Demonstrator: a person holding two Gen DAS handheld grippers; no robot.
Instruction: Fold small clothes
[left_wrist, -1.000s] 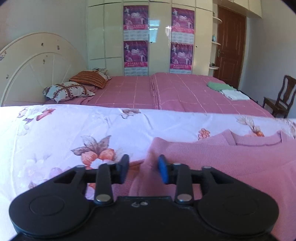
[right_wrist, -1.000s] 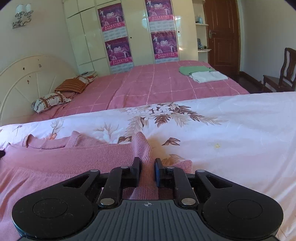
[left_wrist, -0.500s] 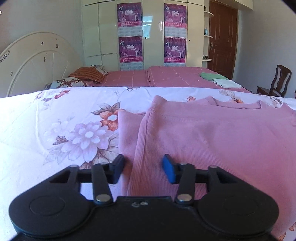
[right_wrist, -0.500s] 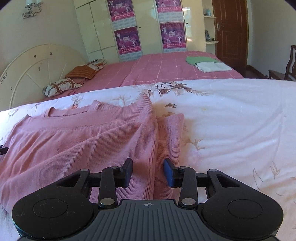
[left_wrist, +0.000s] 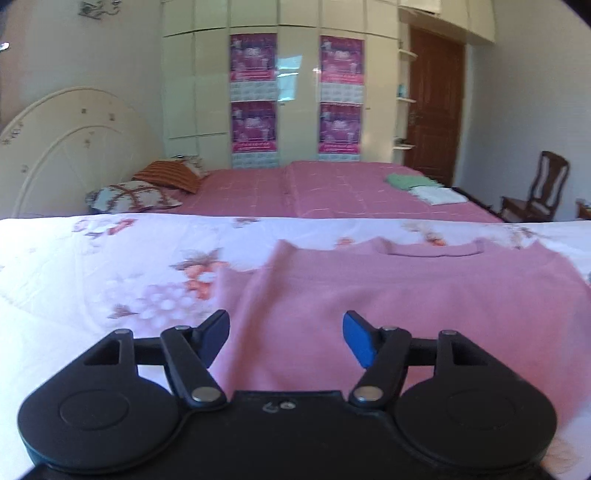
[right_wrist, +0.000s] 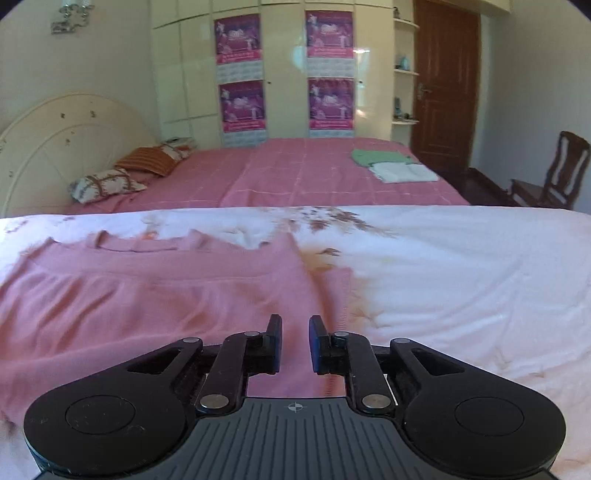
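Observation:
A pink knitted sweater lies flat on the white floral bedsheet, neckline away from me, both sleeves folded in along its sides. It also shows in the right wrist view. My left gripper is wide open and empty above the sweater's left lower part. My right gripper hovers over the sweater's right lower part, jaws a small gap apart, nothing between them.
A second bed with a pink cover stands behind, with pillows at its left and folded green and white clothes at its right. A wooden chair stands at the far right by the door.
Both grippers pulled back and lifted from the sweater's sides. The right gripper let go of the sleeve fold, opened, then narrowed. The left gripper opened wider.

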